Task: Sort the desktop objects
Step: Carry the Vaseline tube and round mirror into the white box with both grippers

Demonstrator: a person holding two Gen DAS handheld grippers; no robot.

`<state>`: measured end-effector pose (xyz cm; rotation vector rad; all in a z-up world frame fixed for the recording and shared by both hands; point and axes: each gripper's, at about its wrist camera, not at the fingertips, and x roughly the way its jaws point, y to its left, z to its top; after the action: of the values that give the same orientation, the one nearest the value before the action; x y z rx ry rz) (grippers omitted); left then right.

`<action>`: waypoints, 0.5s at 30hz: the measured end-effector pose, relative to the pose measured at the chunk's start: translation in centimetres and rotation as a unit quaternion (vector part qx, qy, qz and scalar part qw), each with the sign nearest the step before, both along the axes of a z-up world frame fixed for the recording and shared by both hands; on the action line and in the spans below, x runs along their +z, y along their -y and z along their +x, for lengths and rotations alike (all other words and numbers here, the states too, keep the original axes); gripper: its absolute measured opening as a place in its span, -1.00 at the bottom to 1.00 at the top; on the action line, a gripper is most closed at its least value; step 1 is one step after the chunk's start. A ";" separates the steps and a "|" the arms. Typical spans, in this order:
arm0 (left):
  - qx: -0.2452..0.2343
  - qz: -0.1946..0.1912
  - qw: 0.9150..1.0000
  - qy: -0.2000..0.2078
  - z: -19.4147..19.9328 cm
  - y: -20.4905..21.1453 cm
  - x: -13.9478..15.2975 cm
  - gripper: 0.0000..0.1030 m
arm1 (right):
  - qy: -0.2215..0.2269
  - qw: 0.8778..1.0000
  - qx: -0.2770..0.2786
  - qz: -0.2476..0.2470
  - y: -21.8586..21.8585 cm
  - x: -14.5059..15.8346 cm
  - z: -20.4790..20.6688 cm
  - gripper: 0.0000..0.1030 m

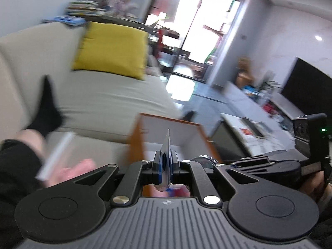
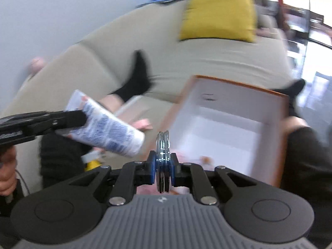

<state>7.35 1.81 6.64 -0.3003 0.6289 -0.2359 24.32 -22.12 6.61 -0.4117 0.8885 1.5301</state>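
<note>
The left gripper (image 1: pixel 166 166) pinches a blue-patterned pouch (image 2: pixel 112 130) edge-on; the right gripper (image 2: pixel 163 166) clamps a shiny metal disc (image 2: pixel 163 145). At 1 o'clock of the disc sits an orange box (image 2: pixel 224 124), white inside, on the person's lap. A beige sofa (image 2: pixel 186 62) with a yellow cushion (image 2: pixel 217 14) lies at 12 o'clock.

Box (image 2: pixel 226 124) apparently before sofa (image 2: pixel 186 62), cushion (image 2: pixel 217 14) behind

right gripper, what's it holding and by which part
The right gripper is shut on a shiny round metal disc, gripped edge-on across its flat faces; its upper rim sticks out past the fingers.
</note>
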 end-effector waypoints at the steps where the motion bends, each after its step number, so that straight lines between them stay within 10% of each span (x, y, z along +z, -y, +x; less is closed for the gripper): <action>1: -0.017 -0.007 1.000 -0.002 0.7 0.8 -0.1 -0.87 | 0.005 1.000 -0.018 -0.007 0.1 -0.2 0.9 -0.73; 15: -0.129 -0.016 0.983 -0.131 8.5 11.2 -6.9 -0.87 | -0.022 0.990 -0.103 -0.094 3.2 -5.6 7.0 -0.73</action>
<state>15.89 -9.44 -0.27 -0.2829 0.9259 -0.4612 31.35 -25.32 1.04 -0.4090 1.0806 1.2752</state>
